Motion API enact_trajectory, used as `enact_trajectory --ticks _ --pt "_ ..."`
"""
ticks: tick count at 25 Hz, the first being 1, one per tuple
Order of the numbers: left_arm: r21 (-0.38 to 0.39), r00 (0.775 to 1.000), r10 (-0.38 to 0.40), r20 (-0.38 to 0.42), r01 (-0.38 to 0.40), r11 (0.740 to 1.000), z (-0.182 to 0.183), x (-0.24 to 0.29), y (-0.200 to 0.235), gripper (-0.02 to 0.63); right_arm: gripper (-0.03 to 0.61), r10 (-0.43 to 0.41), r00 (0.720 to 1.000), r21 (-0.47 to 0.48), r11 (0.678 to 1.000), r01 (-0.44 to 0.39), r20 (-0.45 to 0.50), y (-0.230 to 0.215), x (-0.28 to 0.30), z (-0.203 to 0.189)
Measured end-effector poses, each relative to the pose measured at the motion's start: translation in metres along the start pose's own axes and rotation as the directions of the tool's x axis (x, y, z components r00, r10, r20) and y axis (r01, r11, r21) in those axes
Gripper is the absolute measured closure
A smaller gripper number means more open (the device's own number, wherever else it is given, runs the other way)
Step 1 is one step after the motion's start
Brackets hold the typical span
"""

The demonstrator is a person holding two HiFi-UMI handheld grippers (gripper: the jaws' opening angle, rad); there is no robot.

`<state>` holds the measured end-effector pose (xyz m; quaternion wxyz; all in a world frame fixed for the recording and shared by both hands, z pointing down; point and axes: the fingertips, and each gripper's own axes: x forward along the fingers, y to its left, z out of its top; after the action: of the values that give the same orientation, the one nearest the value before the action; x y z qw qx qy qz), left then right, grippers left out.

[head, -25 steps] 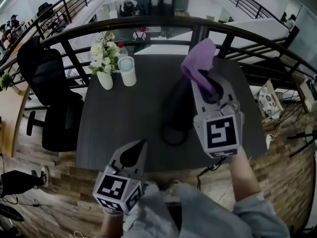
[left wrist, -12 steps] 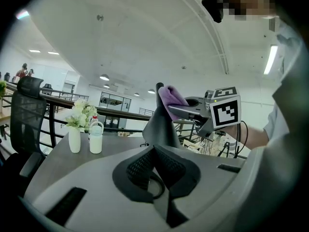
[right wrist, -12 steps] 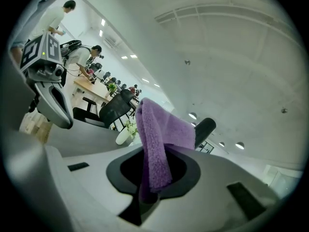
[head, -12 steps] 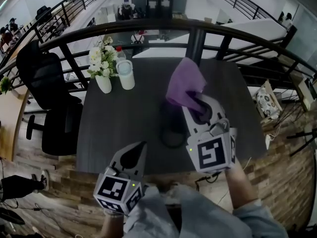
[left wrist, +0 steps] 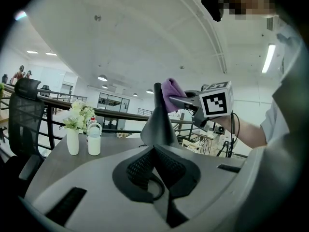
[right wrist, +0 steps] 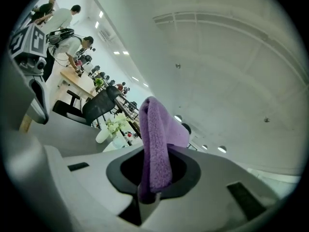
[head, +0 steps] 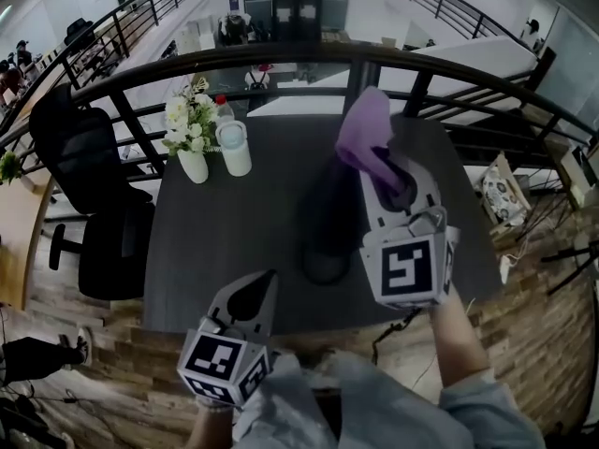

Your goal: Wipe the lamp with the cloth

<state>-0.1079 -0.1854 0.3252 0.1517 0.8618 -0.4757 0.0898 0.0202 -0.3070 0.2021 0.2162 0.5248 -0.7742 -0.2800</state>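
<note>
Closest in, down by the person's sleeve, the left hand-held gripper point(head: 268, 277) hangs low at the near edge of the counter point(head: 225, 232). Its jaws are pressed together with nothing between them, and its own view shows that plainly. It is well apart from the action.

Up on the right, the right hand-held gripper point(head: 393, 171) is raised above the counter, marker cube facing the camera. Its jaws pinch the purple cloth point(head: 363, 137), and in the right gripper view the fabric stands up out of the jaws in a thick fold. The loose end flops over past the jaw tips.

Just beside that is the lamp point(head: 328, 215), dark and upright, its round base planted on the counter a little right of centre. In the left gripper view it tapers to a narrow top, and the cloth sits right against that top on its right side, seemingly touching it. From the head view the lamp's top is hidden behind the cloth.

Further back, at the counter's far left corner, a white vase point(head: 194, 166) of pale flowers point(head: 187, 115) stands just beside a white lidded bottle point(head: 234, 150).

Beyond the counter a dark curved railing point(head: 281, 56) runs across, and off to the left a black office chair point(head: 84, 157) stands on the wooden floor.
</note>
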Motion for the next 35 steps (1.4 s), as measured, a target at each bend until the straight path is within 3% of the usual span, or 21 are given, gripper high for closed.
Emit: enact_trajectory --ticks 5,10,16,25,35 --pt "-0.010 0.999 0.000 0.032 0.001 1.000 -0.001 -0.002 0.003 0.603 0.528 -0.072 0.997 -0.087 0.994 0.074 0.025 -0.033 0.019 0.020" --pt "-0.027 1.000 0.015 0.014 -0.014 1.000 -0.001 -0.006 0.006 0.601 0.528 -0.067 0.997 -0.141 0.987 0.072 0.038 -0.033 0.031 0.035" --pt "-0.036 0.999 0.031 0.007 -0.031 0.999 -0.003 -0.011 0.009 0.601 0.528 0.023 0.999 -0.203 0.979 -0.013 0.044 0.011 0.033 0.042" --pt "-0.052 1.000 0.028 0.004 -0.028 0.998 -0.005 -0.007 0.012 0.601 0.528 0.182 0.983 -0.210 0.962 -0.175 0.014 0.077 0.031 0.029" --pt "-0.037 1.000 0.008 0.005 -0.008 0.999 -0.002 0.003 0.008 0.601 0.528 0.278 0.960 -0.211 0.936 -0.280 -0.041 0.114 -0.001 -0.002"
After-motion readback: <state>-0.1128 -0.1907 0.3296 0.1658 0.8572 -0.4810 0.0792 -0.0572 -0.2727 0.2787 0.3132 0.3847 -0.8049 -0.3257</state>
